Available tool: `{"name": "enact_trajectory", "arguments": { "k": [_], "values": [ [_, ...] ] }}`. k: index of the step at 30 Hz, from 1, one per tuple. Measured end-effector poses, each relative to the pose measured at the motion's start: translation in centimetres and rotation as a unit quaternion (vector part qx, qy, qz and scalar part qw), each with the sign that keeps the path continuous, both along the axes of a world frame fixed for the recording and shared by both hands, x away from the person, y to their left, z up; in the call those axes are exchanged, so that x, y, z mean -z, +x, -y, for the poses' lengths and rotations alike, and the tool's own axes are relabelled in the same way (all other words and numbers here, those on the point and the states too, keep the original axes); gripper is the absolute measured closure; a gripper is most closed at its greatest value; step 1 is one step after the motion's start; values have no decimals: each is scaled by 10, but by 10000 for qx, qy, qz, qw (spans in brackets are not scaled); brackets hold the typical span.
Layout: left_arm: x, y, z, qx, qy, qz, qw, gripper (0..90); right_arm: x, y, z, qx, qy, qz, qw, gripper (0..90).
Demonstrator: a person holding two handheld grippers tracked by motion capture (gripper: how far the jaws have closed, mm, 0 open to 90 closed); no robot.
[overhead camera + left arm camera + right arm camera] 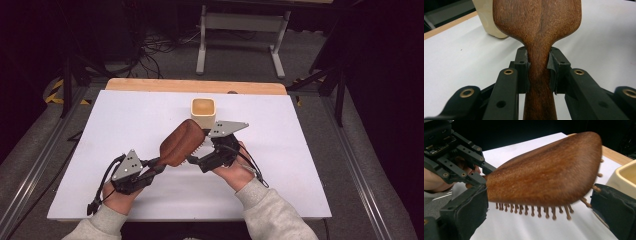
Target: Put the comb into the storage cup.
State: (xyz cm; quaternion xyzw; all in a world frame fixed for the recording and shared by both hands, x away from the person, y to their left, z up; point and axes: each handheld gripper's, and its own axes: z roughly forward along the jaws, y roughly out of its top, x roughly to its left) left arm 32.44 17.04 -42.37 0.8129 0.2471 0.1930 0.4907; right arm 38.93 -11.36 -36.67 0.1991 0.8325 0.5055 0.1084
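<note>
A brown wooden hairbrush (180, 145) hangs tilted above the white table, its head toward a cream square cup (203, 112) and its bristles facing down. My left gripper (157, 165) is shut on the brush's narrow handle (538, 75), one pad on each side. My right gripper (202, 151) stands open at the brush head (544, 175), one jaw near the neck and one near the tip. It (539, 203) sits level with the bristles. The left gripper (477, 172) shows beyond, holding the handle.
The cream cup (624, 177) stands just past the brush tip, toward the table's far edge, and its wall (485, 20) is close behind the brush head. White table surface (125, 115) lies bare to either side. A wooden strip (195, 86) runs along the far edge.
</note>
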Motion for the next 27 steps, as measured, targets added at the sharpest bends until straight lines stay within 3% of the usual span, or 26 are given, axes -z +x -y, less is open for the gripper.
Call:
{"name": "enact_trajectory", "arguments": {
  "k": [13,18,27],
  "values": [
    [2,-1,3,72,-25,27,10000,721,5,7,-9,-34,188,-392,9991,43],
    [4,0,2,73,-40,-16,10000,723,0,4,-10,40,167,-376,9991,121],
    [4,0,2,47,31,8,10000,724,-6,3,-5,-31,420,-485,9979,274]
  ]
}}
